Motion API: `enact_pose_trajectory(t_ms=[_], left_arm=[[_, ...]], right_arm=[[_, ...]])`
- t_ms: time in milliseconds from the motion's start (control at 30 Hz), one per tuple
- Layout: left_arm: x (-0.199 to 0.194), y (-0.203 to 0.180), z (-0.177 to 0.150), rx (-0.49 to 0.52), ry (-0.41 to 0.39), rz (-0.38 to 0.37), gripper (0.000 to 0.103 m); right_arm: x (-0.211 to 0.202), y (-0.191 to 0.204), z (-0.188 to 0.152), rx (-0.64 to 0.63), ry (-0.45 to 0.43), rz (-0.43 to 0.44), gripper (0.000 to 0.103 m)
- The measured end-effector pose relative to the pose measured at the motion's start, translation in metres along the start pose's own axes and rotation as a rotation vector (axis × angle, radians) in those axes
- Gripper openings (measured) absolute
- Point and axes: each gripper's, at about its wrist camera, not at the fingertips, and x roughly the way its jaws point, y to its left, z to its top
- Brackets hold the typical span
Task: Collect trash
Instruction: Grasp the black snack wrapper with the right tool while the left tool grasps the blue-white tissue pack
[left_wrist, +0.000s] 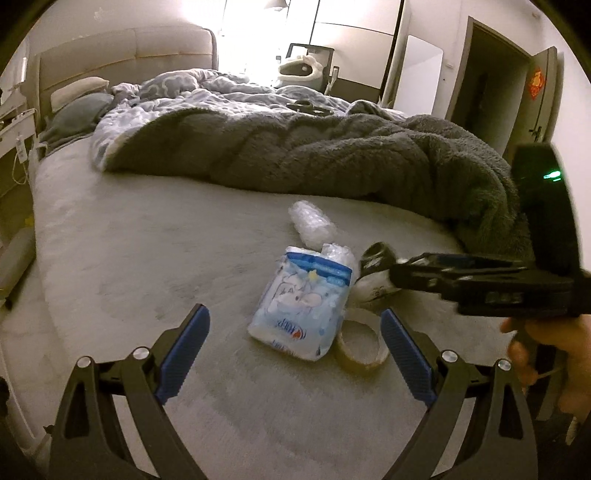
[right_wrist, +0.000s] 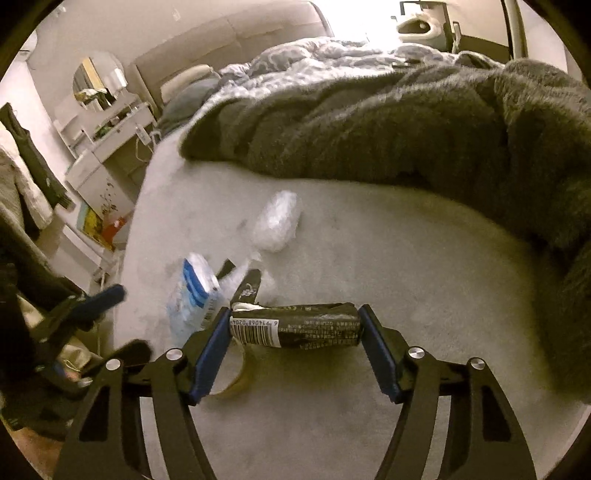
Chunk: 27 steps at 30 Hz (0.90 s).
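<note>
Pinching a dark barcoded wrapper (right_wrist: 295, 329) crosswise between its blue pads, the right hand-held gripper (right_wrist: 295, 332) sits above the bed (right_wrist: 406, 280); the left hand-held gripper (left_wrist: 293, 354) hangs spread wide, a blue tissue pack (left_wrist: 301, 306) and tape roll (left_wrist: 362, 345) lying between its fingers, bubble wrap (left_wrist: 312, 229) farther off

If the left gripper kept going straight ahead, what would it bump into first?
Probably the blue and white packet, which lies right ahead between the open left gripper's fingers. The tape roll sits just beside it, so depth is uncertain.
</note>
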Motion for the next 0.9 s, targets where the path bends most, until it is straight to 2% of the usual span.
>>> enact_pose_trajectory(t_ms=[200, 400, 433, 567, 767, 900], left_arm=[[0.021, 0.000, 0.003, 0.019, 0.021, -0.017, 0.095], [0.039, 0.007, 0.004, -0.019, 0.036, -0.053, 0.095], [0.041, 0.006, 0.005, -0.018, 0.039, -0.062, 0.093], [0.048, 0.005, 0.003, -0.039, 0.057, -0.094, 0.073], [0.046, 0.002, 0.003, -0.049, 0.046, -0.082, 0.065], [0.031, 0.004, 0.006, -0.071, 0.018, -0.099, 0.065]], right_arm=[[-0.014, -0.015, 0.004, 0.028, -0.026, 0.037, 0.070], [-0.019, -0.032, 0.003, 0.053, -0.018, 0.045, 0.070], [-0.019, -0.034, 0.003, 0.056, -0.018, 0.046, 0.070], [-0.019, -0.039, 0.002, 0.065, -0.010, 0.049, 0.070], [-0.023, -0.036, 0.005, 0.053, -0.019, 0.060, 0.070], [-0.026, -0.030, 0.006, 0.037, -0.026, 0.063, 0.070]])
